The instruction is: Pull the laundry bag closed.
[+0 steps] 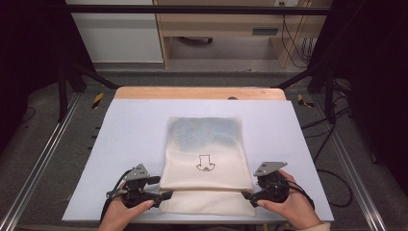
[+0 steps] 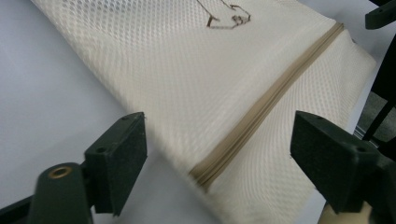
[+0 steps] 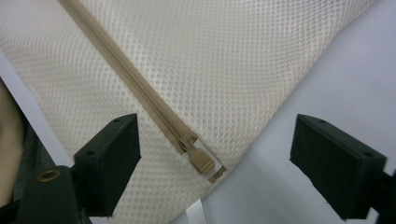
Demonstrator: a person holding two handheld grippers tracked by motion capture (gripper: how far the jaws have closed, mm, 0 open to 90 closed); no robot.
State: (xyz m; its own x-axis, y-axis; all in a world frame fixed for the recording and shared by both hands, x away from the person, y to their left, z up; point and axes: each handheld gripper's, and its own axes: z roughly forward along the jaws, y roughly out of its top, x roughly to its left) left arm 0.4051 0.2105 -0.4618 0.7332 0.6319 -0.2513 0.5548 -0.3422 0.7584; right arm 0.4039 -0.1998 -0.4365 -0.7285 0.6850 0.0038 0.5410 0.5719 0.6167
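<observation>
A cream mesh laundry bag point(image 1: 206, 161) lies flat on the pale blue table top point(image 1: 130, 130), in the near middle, with its zipper point(image 2: 261, 116) running left to right close to the near edge. Something bluish shows through the mesh at the far end, so the bag appears to be already filled, and a small printed drawing point(image 1: 206, 163) sits in the middle of it.

The left gripper point(image 1: 161, 196) rests at the bag's near left corner and the right gripper point(image 1: 249, 196) at its near right corner, each held in a hand coming in from the near side. Both claws are spread wide, with nothing pinched: in the left gripper view the zipper's end lies between the jaws, but the pads stand clear of the cloth, and in the right gripper view the zipper pull point(image 3: 201, 161) lies between the jaws, likewise untouched.

As for progress, the tape looks closed along its whole visible length, with the pull parked at the right end (a fair sign that the zipping is done). The bag lies smooth and square on the table. I judge the work to be at or near its end; what is left, if anything, is drawing the grippers away or moving the bag elsewhere.
</observation>
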